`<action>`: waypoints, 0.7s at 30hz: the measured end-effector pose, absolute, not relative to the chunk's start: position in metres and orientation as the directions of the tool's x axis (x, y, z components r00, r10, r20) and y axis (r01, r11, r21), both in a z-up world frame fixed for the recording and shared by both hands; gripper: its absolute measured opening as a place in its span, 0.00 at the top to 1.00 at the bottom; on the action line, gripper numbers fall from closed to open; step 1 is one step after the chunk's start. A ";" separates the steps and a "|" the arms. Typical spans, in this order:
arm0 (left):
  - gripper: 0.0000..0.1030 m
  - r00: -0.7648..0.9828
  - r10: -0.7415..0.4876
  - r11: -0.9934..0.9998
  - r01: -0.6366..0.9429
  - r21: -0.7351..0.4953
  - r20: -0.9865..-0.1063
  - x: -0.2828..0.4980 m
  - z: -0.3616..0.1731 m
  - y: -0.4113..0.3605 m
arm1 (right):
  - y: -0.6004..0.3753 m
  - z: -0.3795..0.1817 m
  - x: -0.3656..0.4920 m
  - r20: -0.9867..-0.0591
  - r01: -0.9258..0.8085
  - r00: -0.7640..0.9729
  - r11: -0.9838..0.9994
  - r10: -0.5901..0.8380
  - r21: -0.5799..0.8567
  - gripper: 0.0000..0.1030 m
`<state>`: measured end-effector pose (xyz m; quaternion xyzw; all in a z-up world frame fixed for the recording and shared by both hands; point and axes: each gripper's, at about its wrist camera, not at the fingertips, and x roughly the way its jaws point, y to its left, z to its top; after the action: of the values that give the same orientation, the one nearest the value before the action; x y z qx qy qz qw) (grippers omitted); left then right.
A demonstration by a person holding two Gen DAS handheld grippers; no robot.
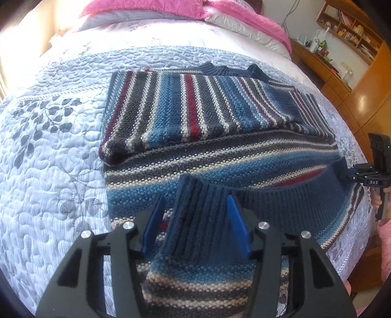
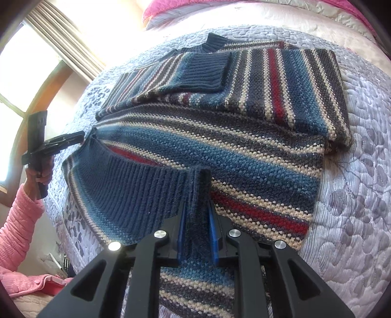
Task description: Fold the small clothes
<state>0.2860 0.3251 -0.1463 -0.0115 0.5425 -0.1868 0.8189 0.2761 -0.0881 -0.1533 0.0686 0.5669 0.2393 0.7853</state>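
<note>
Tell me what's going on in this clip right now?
A person in a pink sleeve is folding a striped knit sweater on a quilted bedspread, with a gripper in each hand. Both the left gripper and the right gripper pinch the navy ribbed hem at the near edge. The far part, with one sleeve cuff, is already folded over.

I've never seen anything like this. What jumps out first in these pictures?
A striped knit sweater in blue, red and cream lies partly folded across a pale quilted bedspread. Two black hand-held grippers pinch its dark ribbed hem: the right gripper and the left gripper. A pink blanket lies beyond.
</note>
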 end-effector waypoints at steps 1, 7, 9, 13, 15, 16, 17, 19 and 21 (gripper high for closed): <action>0.48 0.324 -0.297 0.934 0.297 -0.201 -0.898 0.291 -0.153 0.322 | -0.088 -0.154 0.276 -0.857 -0.296 0.243 0.876 0.455 0.381 0.81; 0.75 0.268 -0.348 0.918 0.290 -0.269 -0.898 0.297 -0.173 0.322 | -0.094 -0.151 0.274 -0.831 -0.301 0.255 0.857 0.495 0.418 0.88; 0.90 0.273 -0.381 0.912 0.266 -0.311 -0.883 0.294 -0.170 0.326 | -0.100 -0.143 0.271 -0.802 -0.299 0.279 0.841 0.528 0.450 0.90; 0.93 0.326 -0.408 0.907 0.255 -0.336 -0.853 0.278 -0.158 0.332 | -0.111 -0.133 0.270 -0.771 -0.278 0.324 0.834 0.548 0.476 0.90; 0.93 0.355 -0.432 0.898 0.251 -0.360 -0.829 0.269 -0.149 0.335 | -0.113 -0.131 0.268 -0.763 -0.276 0.331 0.830 0.555 0.484 0.91; 0.93 0.368 -0.443 0.894 0.246 -0.374 -0.818 0.264 -0.145 0.336 | -0.114 -0.131 0.267 -0.762 -0.277 0.334 0.831 0.555 0.483 0.91; 0.93 0.378 -0.459 0.887 0.243 -0.392 -0.804 0.260 -0.142 0.338 | -0.114 -0.131 0.267 -0.760 -0.278 0.333 0.829 0.558 0.486 0.91; 0.93 0.390 -0.467 0.883 0.245 -0.400 -0.793 0.252 -0.137 0.338 | -0.113 -0.130 0.265 -0.759 -0.279 0.337 0.829 0.558 0.485 0.91; 0.93 0.395 -0.474 0.880 0.246 -0.406 -0.787 0.246 -0.133 0.339 | -0.114 -0.127 0.265 -0.752 -0.273 0.342 0.825 0.563 0.494 0.91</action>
<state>0.2461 0.3391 -0.1325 -0.1126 0.5053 -0.2173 0.8275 0.2650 -0.1136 -0.1265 0.1421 0.5117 0.2591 0.8068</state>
